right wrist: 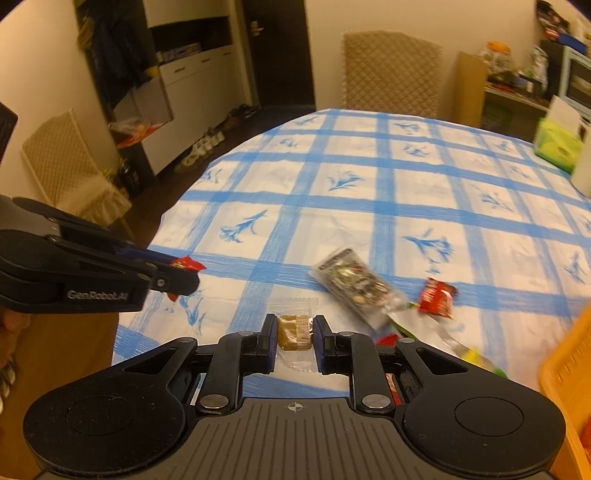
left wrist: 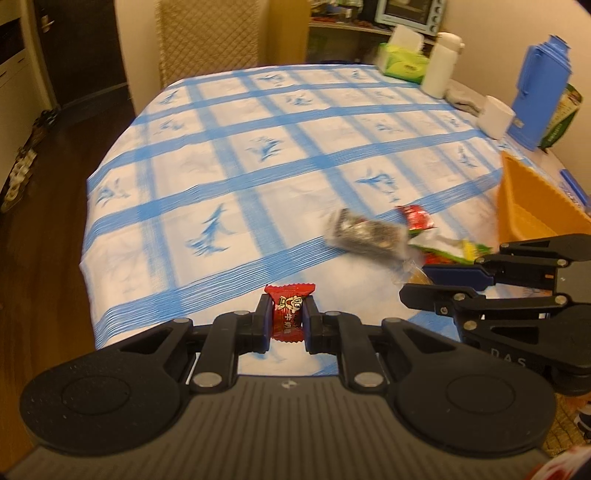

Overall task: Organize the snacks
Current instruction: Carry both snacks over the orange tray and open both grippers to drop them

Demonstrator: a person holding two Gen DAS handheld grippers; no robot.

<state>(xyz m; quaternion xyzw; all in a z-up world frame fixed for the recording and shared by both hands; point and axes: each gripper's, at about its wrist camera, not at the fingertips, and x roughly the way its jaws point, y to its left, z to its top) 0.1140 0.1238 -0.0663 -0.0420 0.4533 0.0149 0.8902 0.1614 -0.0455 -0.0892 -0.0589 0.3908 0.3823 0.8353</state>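
A red candy point(left wrist: 289, 314) and a clear-wrapped biscuit point(right wrist: 294, 331) are being held clamped in the left gripper's point(left wrist: 287, 320) and right gripper's point(right wrist: 295, 332) jaws respectively, the orange basket point(right wrist: 565, 373) lying nearer the right.

The desk point(left wrist: 258, 155) is covered by a white cloth with a blue grid and leaf motifs. Near its right edge lie a dark snack packet point(left wrist: 364, 233), a red candy point(left wrist: 415, 218) and an orange basket point(left wrist: 532, 206). At the far right stand a tissue box point(left wrist: 402, 61), white bottle point(left wrist: 441, 64), white cup point(left wrist: 496, 116) and blue jug point(left wrist: 541, 92).

Dark wood floor point(left wrist: 55, 192), beige walls point(right wrist: 369, 14), quilted chair point(right wrist: 391, 70).
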